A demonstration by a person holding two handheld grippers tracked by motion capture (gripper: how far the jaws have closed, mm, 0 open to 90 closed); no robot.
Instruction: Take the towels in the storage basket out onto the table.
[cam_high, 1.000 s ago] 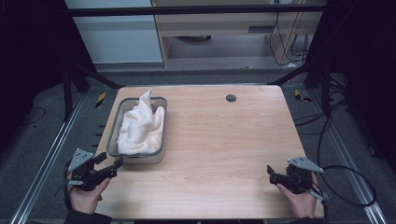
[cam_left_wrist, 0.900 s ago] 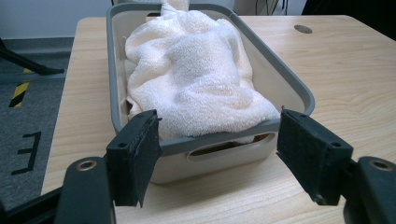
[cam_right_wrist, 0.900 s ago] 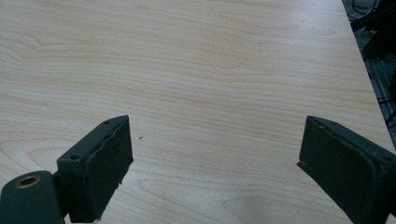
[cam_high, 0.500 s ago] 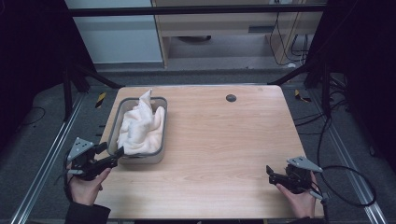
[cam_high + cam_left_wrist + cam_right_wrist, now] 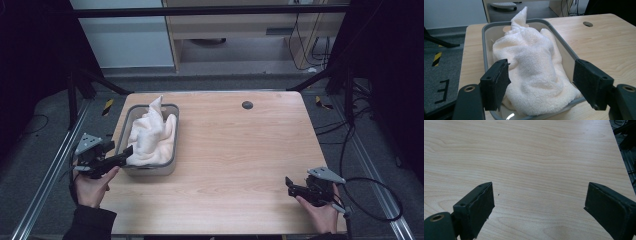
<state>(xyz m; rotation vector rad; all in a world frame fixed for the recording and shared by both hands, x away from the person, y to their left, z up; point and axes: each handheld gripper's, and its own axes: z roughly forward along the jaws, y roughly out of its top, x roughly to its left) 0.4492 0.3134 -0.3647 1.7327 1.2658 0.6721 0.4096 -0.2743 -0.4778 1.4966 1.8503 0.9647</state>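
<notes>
Here, a crumpled cream terry towel (image 5: 150, 136) filled the grey rectangular plastic tub (image 5: 172, 109) on the light wooden table (image 5: 240, 165), hiding the tub's floor. At the tub's near left corner, the left gripper (image 5: 127, 152) had its jaws spread wide, holding nothing. Well right of the tub, the right gripper (image 5: 288, 184) hung equally wide apart over bare wood, its jaw tips cut off.
</notes>
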